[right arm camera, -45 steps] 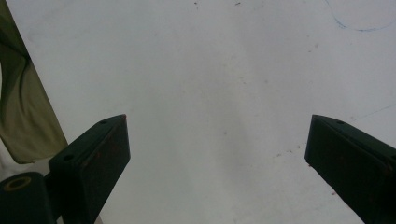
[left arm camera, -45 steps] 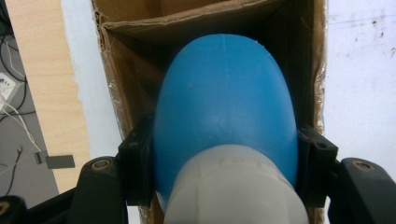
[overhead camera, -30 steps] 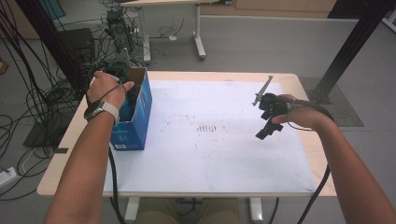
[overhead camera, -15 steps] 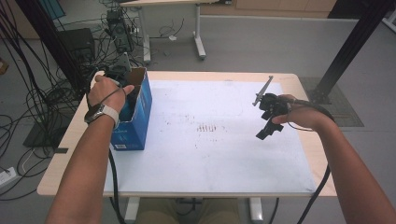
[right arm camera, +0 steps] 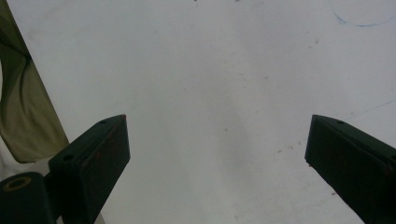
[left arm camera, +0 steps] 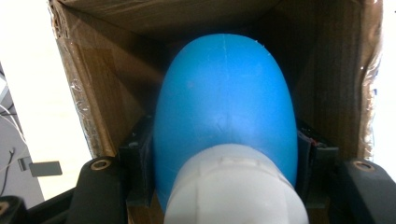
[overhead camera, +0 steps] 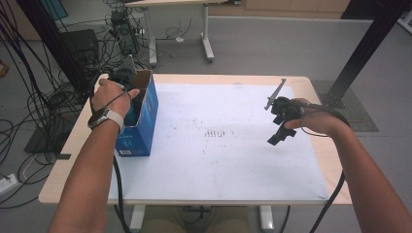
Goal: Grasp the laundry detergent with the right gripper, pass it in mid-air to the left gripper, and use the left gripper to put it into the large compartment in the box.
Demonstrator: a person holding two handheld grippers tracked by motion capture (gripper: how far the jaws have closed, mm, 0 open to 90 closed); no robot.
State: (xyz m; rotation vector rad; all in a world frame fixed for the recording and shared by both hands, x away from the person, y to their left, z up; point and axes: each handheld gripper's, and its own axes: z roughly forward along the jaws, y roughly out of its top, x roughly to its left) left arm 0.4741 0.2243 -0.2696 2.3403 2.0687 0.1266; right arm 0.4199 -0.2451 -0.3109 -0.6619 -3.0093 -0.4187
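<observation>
A blue cardboard box (overhead camera: pixel 145 119) stands open-topped at the table's left edge. My left gripper (overhead camera: pixel 135 101) reaches down into it under the person's hand. In the left gripper view this gripper (left arm camera: pixel 224 158) is shut on a blue bulb-shaped object (left arm camera: pixel 224 93) with a white base, deep between the brown inner walls of the box (left arm camera: pixel 107 93). My right gripper (overhead camera: pixel 276 138) hangs above the right part of the white sheet (overhead camera: pixel 218 160). Its jaws stand wide open in the right gripper view (right arm camera: pixel 217 144), with bare white sheet (right arm camera: pixel 224 70) between them.
The white sheet covers most of the wooden table (overhead camera: pixel 63 170) and bears faint pen marks (overhead camera: pixel 216 133) near its middle. Cables and equipment (overhead camera: pixel 121 29) crowd the floor beyond the far left corner. A black post (overhead camera: pixel 364 48) rises at the right.
</observation>
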